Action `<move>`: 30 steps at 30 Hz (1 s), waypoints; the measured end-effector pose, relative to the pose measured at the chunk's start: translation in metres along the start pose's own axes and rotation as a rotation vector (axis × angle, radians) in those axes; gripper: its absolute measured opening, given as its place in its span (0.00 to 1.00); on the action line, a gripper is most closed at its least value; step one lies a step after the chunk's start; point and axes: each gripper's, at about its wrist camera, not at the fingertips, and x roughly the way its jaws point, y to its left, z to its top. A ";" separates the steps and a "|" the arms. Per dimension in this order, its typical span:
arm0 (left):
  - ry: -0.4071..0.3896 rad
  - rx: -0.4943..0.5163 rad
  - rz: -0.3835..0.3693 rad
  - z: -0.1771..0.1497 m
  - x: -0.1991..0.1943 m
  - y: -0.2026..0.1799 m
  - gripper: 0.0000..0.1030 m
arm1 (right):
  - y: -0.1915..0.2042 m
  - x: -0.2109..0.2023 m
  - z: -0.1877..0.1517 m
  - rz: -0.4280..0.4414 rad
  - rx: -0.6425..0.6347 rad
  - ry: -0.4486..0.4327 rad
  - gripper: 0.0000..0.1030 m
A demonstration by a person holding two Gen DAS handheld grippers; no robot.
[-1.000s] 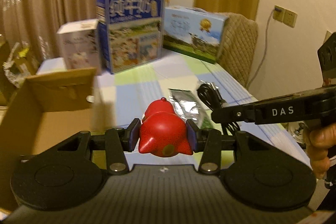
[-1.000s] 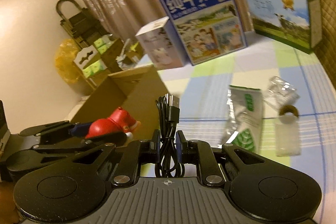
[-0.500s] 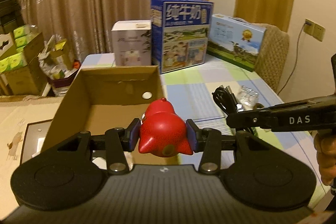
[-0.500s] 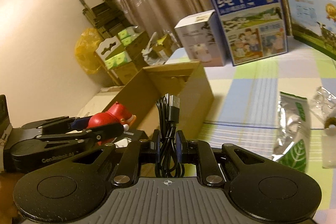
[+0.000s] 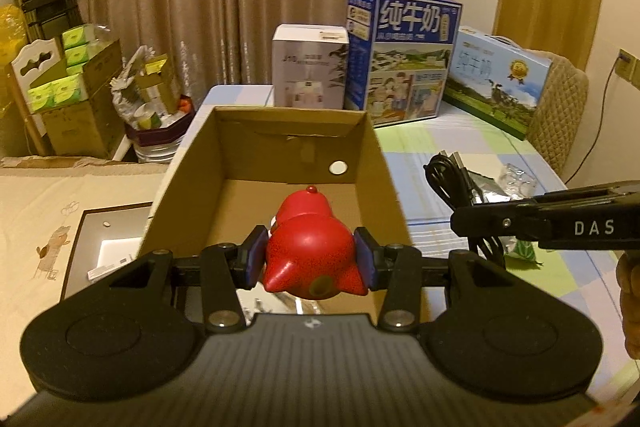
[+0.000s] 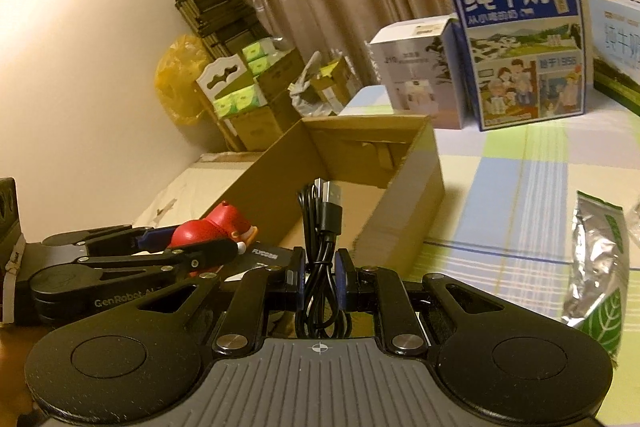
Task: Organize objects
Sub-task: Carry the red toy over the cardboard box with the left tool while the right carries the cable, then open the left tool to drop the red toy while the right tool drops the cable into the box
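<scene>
Left tongs (image 5: 311,259): closed on a red toy figure (image 5: 310,251), the blue pads pressing its two flanks. The figure is held above the near end of an open cardboard box (image 5: 376,163), its rounded head pointing toward the far wall of the box. The visible floor of the box is bare; a small round hole shows in its far wall.

Right tongs (image 6: 321,277): narrowed onto a coiled black USB cable (image 6: 323,227), the bundle standing upright between the pads with its plug ends uppermost. In the left wrist view the same cable (image 5: 448,179) hangs from the right tongs just beyond the right wall of the box, over the counter (image 5: 440,143). A person's hand (image 5: 630,291) shows at the right edge of that view, behind the tongs' handle.

On the counter, which carries a checked cloth, a silver and green foil pouch (image 6: 596,267) lies flat to the right of the box, apart from it. A crumpled clear wrapper (image 5: 518,179) lies near the pouch. At the far end stand a white carton (image 5: 310,67), a blue milk carton (image 5: 404,55) just beside it, and a pale blue gift box (image 5: 496,79) further right.

A flat dark tray (image 5: 86,239) lies to the left of the box
</scene>
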 end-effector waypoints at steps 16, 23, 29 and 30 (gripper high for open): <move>-0.003 -0.068 0.041 0.001 0.003 0.032 0.40 | 0.016 0.022 0.004 0.022 -0.019 -0.031 0.11; 0.005 -0.076 0.032 0.001 0.010 0.037 0.40 | 0.019 0.032 0.003 0.031 -0.018 -0.018 0.11; 0.005 -0.068 0.041 0.001 0.017 0.040 0.48 | 0.019 0.039 0.004 0.031 -0.015 -0.009 0.11; 0.000 -0.067 0.047 0.001 0.017 0.040 0.50 | 0.019 0.040 0.004 0.030 -0.015 -0.008 0.11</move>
